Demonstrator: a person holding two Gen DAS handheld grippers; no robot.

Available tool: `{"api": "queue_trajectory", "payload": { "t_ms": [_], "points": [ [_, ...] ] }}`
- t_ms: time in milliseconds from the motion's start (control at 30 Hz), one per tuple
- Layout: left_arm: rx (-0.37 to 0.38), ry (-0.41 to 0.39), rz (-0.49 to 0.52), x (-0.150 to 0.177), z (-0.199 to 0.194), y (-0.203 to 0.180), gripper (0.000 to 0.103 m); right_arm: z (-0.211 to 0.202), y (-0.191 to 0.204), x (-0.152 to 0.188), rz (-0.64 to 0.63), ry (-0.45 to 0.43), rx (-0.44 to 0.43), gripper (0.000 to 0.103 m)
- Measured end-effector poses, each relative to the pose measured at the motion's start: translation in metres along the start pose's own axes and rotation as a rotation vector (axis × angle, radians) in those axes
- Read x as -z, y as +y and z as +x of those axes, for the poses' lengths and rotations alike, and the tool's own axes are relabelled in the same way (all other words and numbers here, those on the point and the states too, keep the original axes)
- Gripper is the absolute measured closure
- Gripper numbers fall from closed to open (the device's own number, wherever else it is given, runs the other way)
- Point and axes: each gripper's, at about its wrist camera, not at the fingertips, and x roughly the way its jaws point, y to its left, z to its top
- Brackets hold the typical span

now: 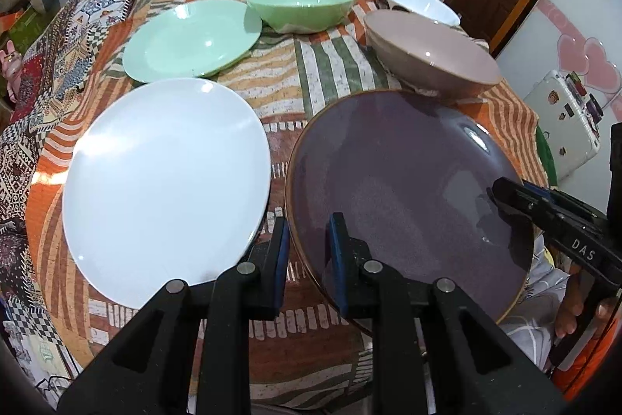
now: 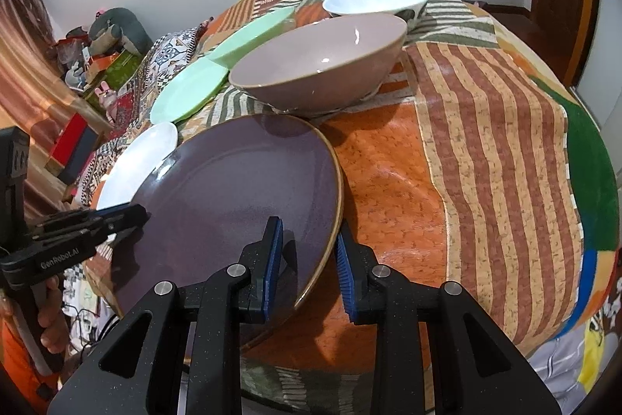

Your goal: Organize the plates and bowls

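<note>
Because both grippers' fingers straddle the purple plate (image 1: 408,197) rim at the counter's (image 2: 486,150) near edge, left gripper (image 1: 309,251) and right gripper (image 2: 309,259) apparently clenched on it, uneven lifting could tip it against the neighbouring white plate (image 1: 167,189).

The purple plate (image 2: 233,189) hid most of the white plate (image 2: 144,158). The pink bowl (image 2: 322,65) covered part of the green bowl (image 2: 252,39) and the white bowl's (image 2: 377,0) base. Frame edges cut off both hands.
</note>
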Motion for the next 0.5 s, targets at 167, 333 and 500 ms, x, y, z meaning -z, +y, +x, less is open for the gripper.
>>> {"api": "queue_trajectory", "payload": {
  "t_ms": [167, 333, 500],
  "points": [
    [-0.009, 0.022, 0.008, 0.001, 0.009, 0.000, 0.083, 0.008, -0.004, 0.001, 0.010, 0.035, -0.004, 0.078],
    [-0.002, 0.026, 0.002, 0.000, 0.011, 0.001, 0.083, 0.010, -0.006, 0.000, 0.020, 0.045, -0.017, 0.077],
    [0.004, 0.029, 0.002, 0.001, 0.012, 0.002, 0.084, 0.008, -0.008, 0.001, 0.018, 0.051, -0.016, 0.077]
  ]
}}
